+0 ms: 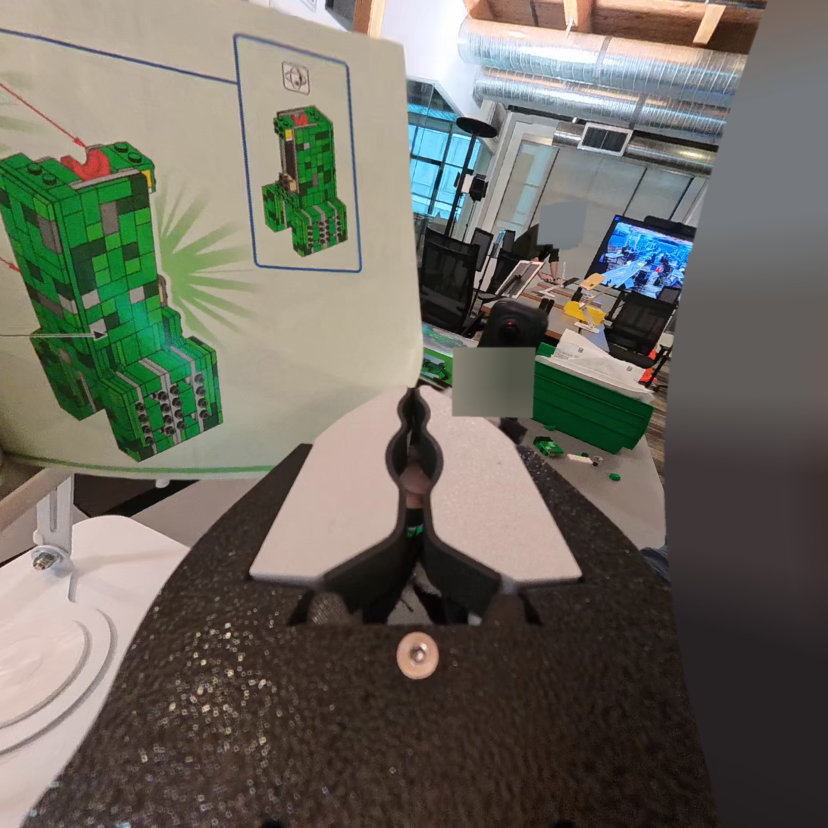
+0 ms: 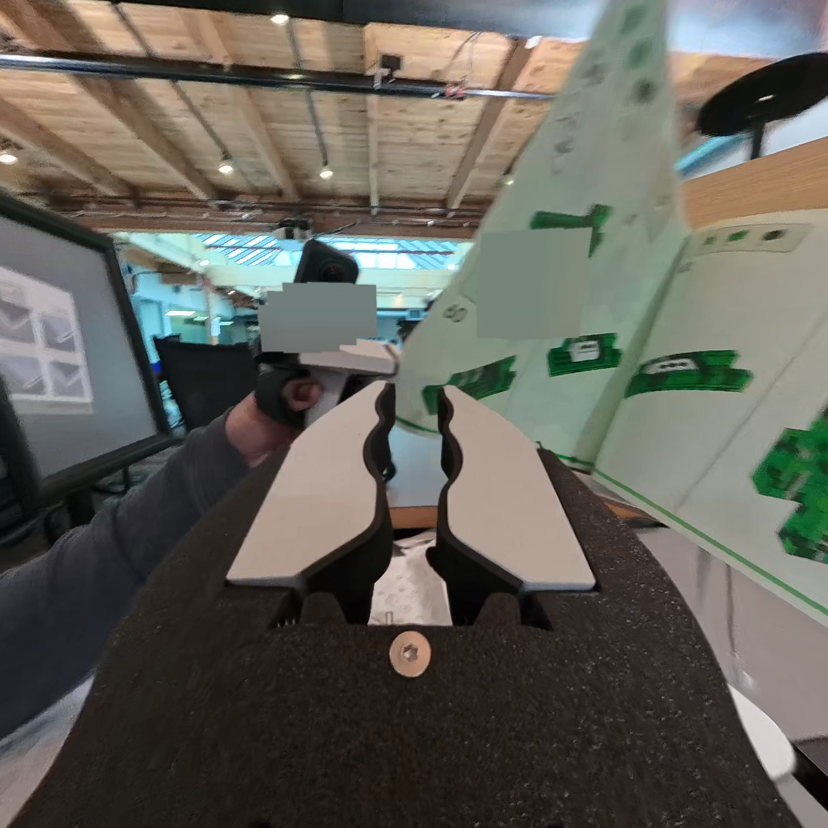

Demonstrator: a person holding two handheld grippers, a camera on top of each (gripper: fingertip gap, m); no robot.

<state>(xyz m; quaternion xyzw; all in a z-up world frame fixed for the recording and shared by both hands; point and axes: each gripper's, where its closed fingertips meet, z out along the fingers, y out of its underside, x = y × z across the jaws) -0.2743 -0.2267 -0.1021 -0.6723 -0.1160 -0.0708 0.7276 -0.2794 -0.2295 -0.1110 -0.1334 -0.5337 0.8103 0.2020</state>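
- While the left tongs [image 1: 413, 396] are closed tight, seemingly on the lower corner of a lifted page [image 1: 313, 336], the right tongs [image 2: 416, 394] stand a little apart, with that page's bottom edge just past their tips.
- The page belongs to a green-printed booklet [image 2: 717, 425] propped on a white stand [image 1: 53, 515]; it arcs up off the spread.
- Risk: the pinch looks thin and close to the edge, so a sideways pull could tear the paper or let it slip free and fall back.
- Risk: if the right tongs close on the curl, they may crease it or catch a second sheet.
- Risk: a hard tug might tip the stand.
- Loose bricks [image 1: 549, 446] lie on the table [image 1: 627, 493] beside a green bin [image 1: 591, 403], well apart from both tongs.
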